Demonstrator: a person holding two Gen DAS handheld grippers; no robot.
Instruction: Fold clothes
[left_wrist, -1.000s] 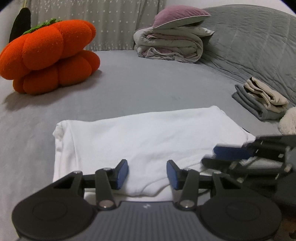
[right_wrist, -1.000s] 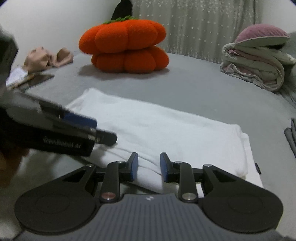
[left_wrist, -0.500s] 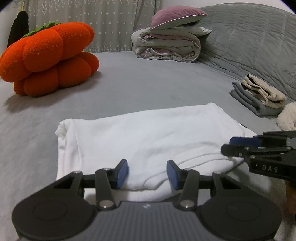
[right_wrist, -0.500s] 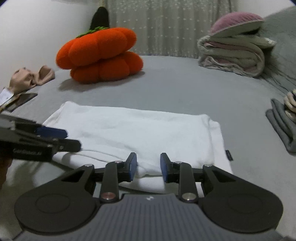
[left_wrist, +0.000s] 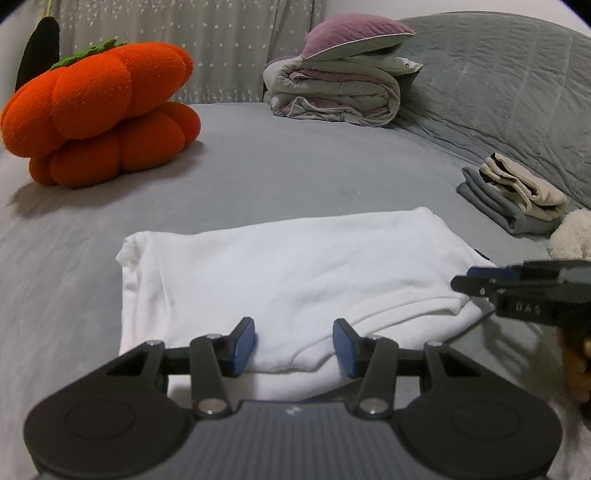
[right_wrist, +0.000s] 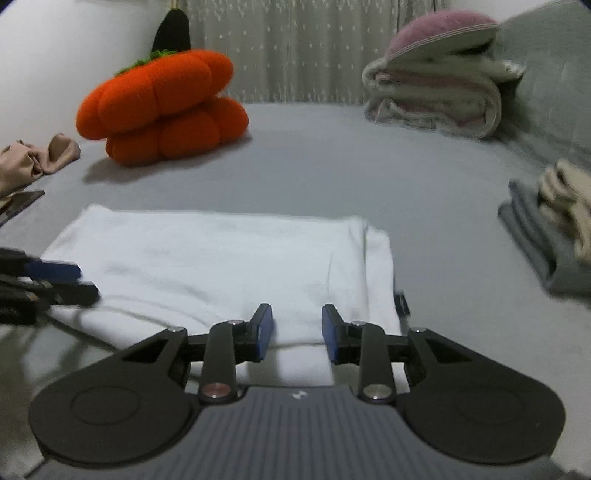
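Left claw (left_wrist: 294, 345), black with blue pads, jaws apart, nothing clamped; it hangs over the near edge of the folded white fabric garment (left_wrist: 291, 280), whose layered hem lies in the gap between the pads. Right claw (right_wrist: 297, 332), same build, jaws opening and clamped on nothing; it hangs over the near right part of the same garment (right_wrist: 221, 266), with white cloth visible in its gap. Each claw also shows in the other's view: the right claw (left_wrist: 476, 280) enters the left wrist view at the garment's right corner, the left claw (right_wrist: 74, 282) enters the right wrist view at its left edge.

The one white garment lies flat as a rectangle on the grey bed (left_wrist: 280, 173), towards its near side.

Farther out on the bed: one plush orange pumpkin-shaped cushion with a green top (left_wrist: 99, 110) at the far left; one rolled grey-and-pink quilt (left_wrist: 332, 96) with one mauve pillow (left_wrist: 351, 35) on it at the far side; one stack of two folded garments, beige on grey (left_wrist: 513, 195), at the right. One crumpled beige cloth (right_wrist: 33, 160) lies at the left edge. No containers are in view.
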